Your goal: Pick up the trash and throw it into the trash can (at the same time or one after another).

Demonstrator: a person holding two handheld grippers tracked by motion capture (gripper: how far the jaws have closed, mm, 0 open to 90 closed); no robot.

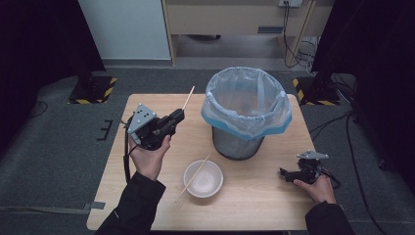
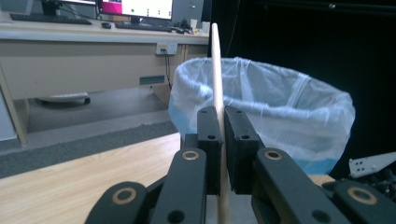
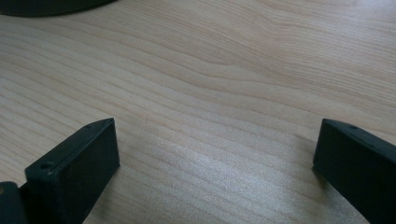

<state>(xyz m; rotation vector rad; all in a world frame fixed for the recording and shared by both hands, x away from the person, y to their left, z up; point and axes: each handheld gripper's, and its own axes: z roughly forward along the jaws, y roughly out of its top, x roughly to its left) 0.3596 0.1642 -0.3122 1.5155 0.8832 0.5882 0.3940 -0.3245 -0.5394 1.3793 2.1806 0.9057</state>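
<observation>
- Wooden table holds a bin with a plastic bag and a white bowl.
- Left gripper is squeezed tight on a chopstick — lifted up beside the bin.
- Another chopstick leans in the bowl.
- Right gripper rests low on the table, jaws wide apart — nothing between them.

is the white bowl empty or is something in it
Not empty: one wooden chopstick leans in the round white bowl, its lower end out over the rim.

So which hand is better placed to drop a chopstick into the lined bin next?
Left. The left gripper is already shut on a chopstick, raised beside the bin. The right gripper rests open on the table, holding nothing.
</observation>
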